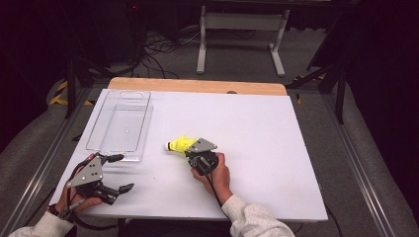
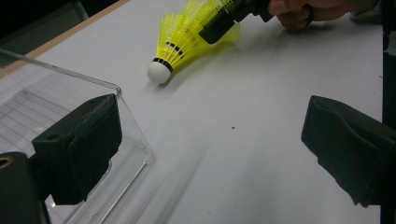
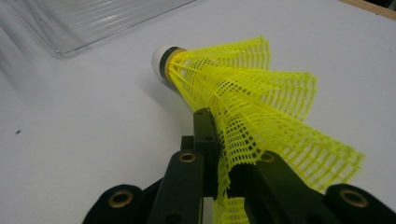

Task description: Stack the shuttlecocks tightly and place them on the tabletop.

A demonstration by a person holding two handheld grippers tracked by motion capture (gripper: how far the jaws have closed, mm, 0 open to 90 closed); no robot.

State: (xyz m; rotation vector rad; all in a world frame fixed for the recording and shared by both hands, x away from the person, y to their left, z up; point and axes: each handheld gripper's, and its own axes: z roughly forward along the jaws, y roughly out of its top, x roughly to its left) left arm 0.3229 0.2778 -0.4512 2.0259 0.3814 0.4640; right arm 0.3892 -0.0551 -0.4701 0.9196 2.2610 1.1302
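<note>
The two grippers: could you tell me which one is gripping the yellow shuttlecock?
The right gripper pinches the shuttlecock by its yellow skirt; the left gripper stands open and empty.

Right hand-held gripper (image 1: pixel 190 150) jaws clamped shut; left hand-held gripper (image 1: pixel 121 173) jaws wide apart, low.

High view overlooks table (image 1: pixel 257 148); gripper views sit close, sharing shuttlecock (image 2: pixel 187 37).

You see a shuttlecock (image 3: pixel 243 107) with a yellow plastic mesh skirt and smooth white cap, a clear glossy plastic tray (image 1: pixel 118 126), a matt white tabletop (image 1: pixel 247 148) edged in wood, and matt black jaws.
</note>
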